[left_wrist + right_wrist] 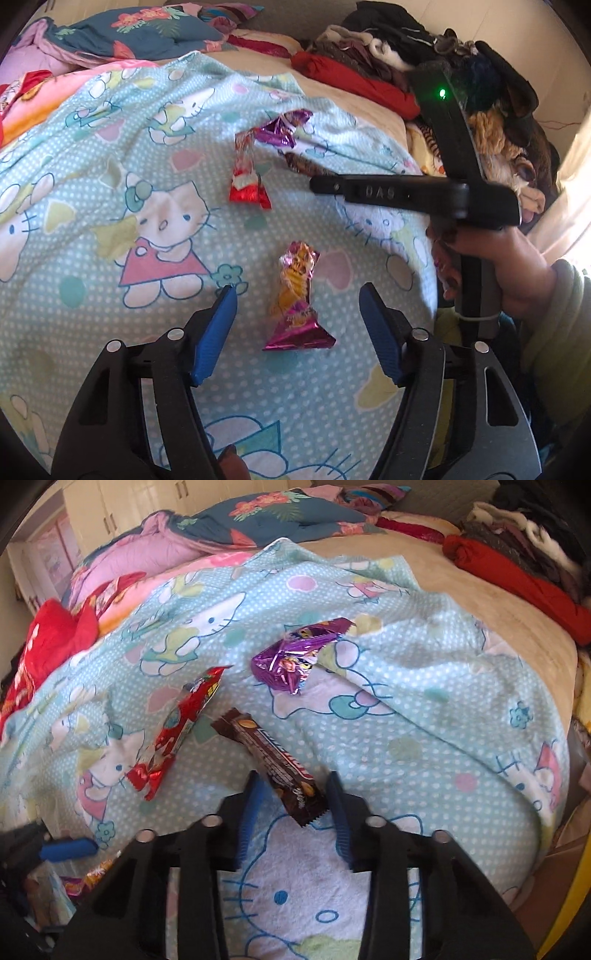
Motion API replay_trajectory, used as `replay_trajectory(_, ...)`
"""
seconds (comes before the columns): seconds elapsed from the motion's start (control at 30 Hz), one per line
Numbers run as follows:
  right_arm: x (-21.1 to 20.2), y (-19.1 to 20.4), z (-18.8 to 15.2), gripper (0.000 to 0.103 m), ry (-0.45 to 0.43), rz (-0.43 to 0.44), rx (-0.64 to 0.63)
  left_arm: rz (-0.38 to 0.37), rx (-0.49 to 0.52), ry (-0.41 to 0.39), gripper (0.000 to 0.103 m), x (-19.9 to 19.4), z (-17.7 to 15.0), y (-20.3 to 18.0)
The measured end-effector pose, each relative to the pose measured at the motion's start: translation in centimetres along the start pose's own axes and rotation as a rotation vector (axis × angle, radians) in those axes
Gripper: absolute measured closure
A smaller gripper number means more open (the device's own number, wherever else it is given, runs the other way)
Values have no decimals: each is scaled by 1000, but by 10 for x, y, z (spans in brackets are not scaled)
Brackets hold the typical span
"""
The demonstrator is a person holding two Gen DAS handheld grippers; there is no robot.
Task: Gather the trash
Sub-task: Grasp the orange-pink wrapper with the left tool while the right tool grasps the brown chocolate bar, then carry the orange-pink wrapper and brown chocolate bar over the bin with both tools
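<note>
brown foil chocolate-bar wrapper (273, 764) lies between my right gripper (293, 786) jaws, spread wide, not clamped. my left gripper (297, 291) is released too, straddling a pink-and-orange crinkled wrapper (297, 299) mid-blanket (92, 192). red wrapper (177, 734) and purple foil wrapper (295, 657) sit toward the blanket's far edge.

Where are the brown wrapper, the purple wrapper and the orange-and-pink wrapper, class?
brown wrapper (275, 762): right wrist view, middle of the bar.
purple wrapper (291, 657): right wrist view, crumpled centre.
orange-and-pink wrapper (295, 295): left wrist view, orange midsection.
</note>
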State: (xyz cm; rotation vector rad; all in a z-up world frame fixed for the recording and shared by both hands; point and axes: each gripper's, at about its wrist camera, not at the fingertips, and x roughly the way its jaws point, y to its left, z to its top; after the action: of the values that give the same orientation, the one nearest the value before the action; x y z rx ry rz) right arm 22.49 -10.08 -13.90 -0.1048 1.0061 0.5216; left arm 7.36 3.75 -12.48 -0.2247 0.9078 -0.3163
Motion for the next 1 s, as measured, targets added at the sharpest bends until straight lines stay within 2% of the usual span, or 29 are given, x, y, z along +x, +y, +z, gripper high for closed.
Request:
replay_trajectory(0.03, -1, -2, 0, 90, -4, 7, 16, 2, 2, 3, 47, 1, 0, 0)
replay_trajectory(0.07, -2, -5, 0, 97, -8, 14, 28, 5, 5, 3, 50, 2, -1, -1)
replay_trajectory(0.2, -13, -11, -6, 97, -31, 49, 73, 27, 16, 11, 64, 5, 0, -2)
replay_trajectory(0.27, -20, -12, -7, 97, -53, 58, 86, 37, 16, 15, 78, 8, 1, -2)
replay_trajectory(0.57, -64, -19, -18, 98, -140, 99, 132, 15, 20, -13, 78, 3, 9, -12)
replay_trajectory(1.0, -109, -36, -39, 98, -184, 83, 175, -16, 62, -107, 78, -11, 36, -58)
